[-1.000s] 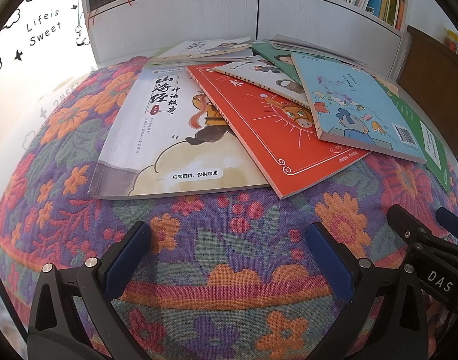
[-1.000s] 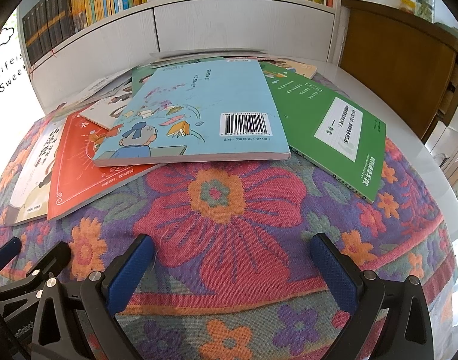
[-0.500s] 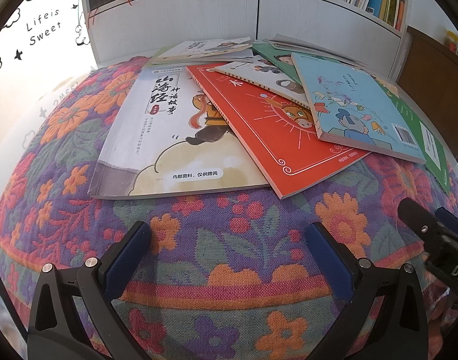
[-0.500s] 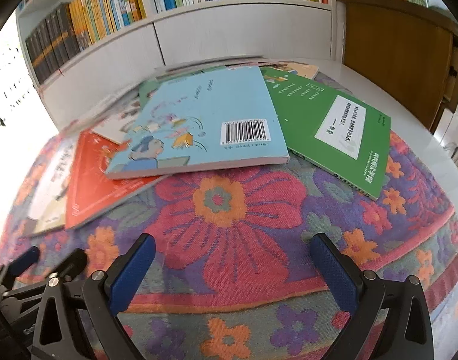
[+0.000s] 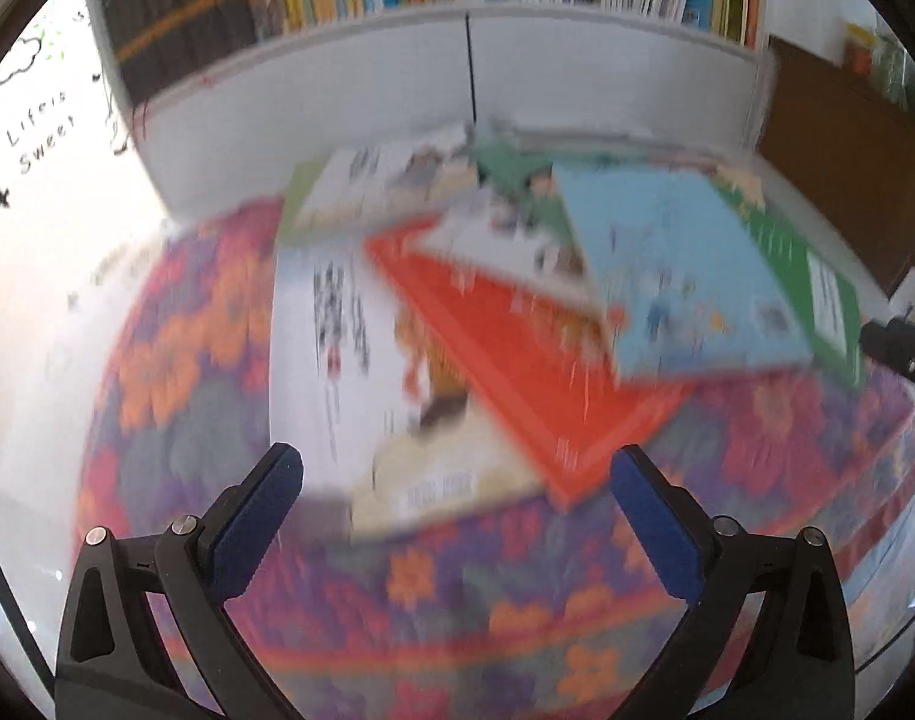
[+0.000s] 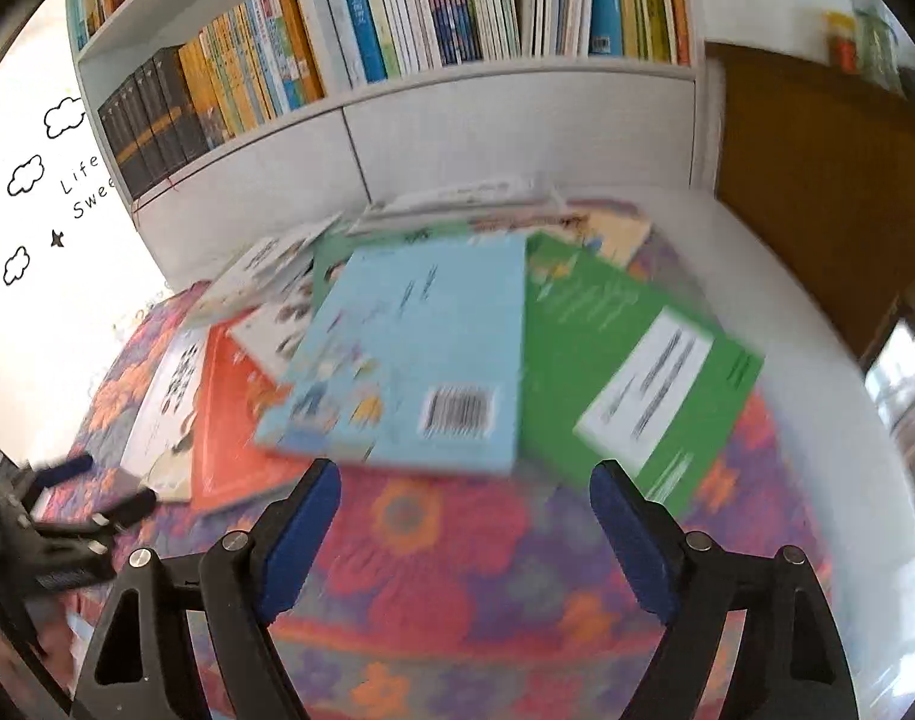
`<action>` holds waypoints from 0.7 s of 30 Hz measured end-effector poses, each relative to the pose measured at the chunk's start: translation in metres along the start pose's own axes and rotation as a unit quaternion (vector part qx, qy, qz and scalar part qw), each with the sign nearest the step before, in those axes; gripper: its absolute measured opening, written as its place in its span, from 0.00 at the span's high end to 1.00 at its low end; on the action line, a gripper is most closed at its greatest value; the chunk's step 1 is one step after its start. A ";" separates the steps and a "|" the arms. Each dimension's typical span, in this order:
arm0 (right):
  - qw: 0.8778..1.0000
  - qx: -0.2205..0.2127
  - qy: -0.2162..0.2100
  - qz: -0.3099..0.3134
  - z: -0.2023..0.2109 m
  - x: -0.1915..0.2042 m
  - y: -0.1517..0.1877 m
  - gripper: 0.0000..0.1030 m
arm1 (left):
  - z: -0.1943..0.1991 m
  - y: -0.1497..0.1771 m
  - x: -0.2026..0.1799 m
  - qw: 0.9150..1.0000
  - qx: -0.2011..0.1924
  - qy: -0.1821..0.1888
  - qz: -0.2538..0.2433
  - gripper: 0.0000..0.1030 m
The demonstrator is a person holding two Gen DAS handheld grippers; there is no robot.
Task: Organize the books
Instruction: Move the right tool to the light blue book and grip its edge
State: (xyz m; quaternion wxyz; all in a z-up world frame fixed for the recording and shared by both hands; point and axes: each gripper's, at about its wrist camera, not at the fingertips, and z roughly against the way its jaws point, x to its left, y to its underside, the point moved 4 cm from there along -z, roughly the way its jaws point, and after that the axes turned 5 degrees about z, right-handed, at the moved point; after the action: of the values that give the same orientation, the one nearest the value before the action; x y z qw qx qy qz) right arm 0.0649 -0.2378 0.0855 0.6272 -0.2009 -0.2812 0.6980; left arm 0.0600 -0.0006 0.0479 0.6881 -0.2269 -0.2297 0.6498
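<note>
In the left wrist view the left gripper (image 5: pixel 456 483) stood with its blue-padded jaws spread wide and nothing between them, hanging above the floral purple-and-orange cloth (image 5: pixel 433 594) that covered the worktop; past its tips, across the centre of the frame, lay the scattered picture books, all blurred: a white-covered book with black characters (image 5: pixel 337 372) at centre left, a flat red-orange book (image 5: pixel 535 378) overlapping its right edge, and a light blue book (image 5: pixel 679 276) resting on top of the red one at centre right; a green book (image 5: pixel 829 294) showed from under the blue one at the right edge. In the right wrist view the right gripper (image 6: pixel 464 495) had its jaws closing, still apart and empty, just short of the blue book's barcode corner; the left gripper's black frame showed at lower left; the white bookcase with upright rows of books (image 6: pixel 397 42) filled the top of the frame, and a brown wooden cabinet (image 6: pixel 817 180) stood at the upper right.
</note>
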 end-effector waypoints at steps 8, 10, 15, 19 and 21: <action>0.978 0.097 -0.128 -0.131 -0.070 -0.041 0.008 0.45 | -0.041 -0.038 -0.059 0.997 -0.021 0.058 -0.048 0.01; 0.975 0.100 -0.144 -0.140 -0.077 -0.041 0.014 0.45 | -0.052 -0.036 -0.066 0.996 -0.018 0.084 -0.039 0.01; 0.970 0.083 -0.169 -0.152 -0.083 -0.045 0.013 0.45 | -0.074 -0.024 -0.080 0.992 -0.009 0.115 -0.059 0.01; 0.962 0.060 -0.202 -0.174 -0.085 -0.047 0.012 0.45 | -0.082 -0.016 -0.087 0.985 0.018 0.164 -0.053 0.01; 0.960 0.053 -0.209 -0.178 -0.086 -0.047 0.012 0.45 | -0.082 -0.015 -0.088 0.985 0.010 0.162 -0.057 0.01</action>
State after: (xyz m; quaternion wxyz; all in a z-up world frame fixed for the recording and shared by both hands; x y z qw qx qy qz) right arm 0.1160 -0.2729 0.0088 0.6783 0.0360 -0.4001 0.6152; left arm 0.1175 -0.0905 -0.0103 0.7541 -0.3089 -0.1211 0.5668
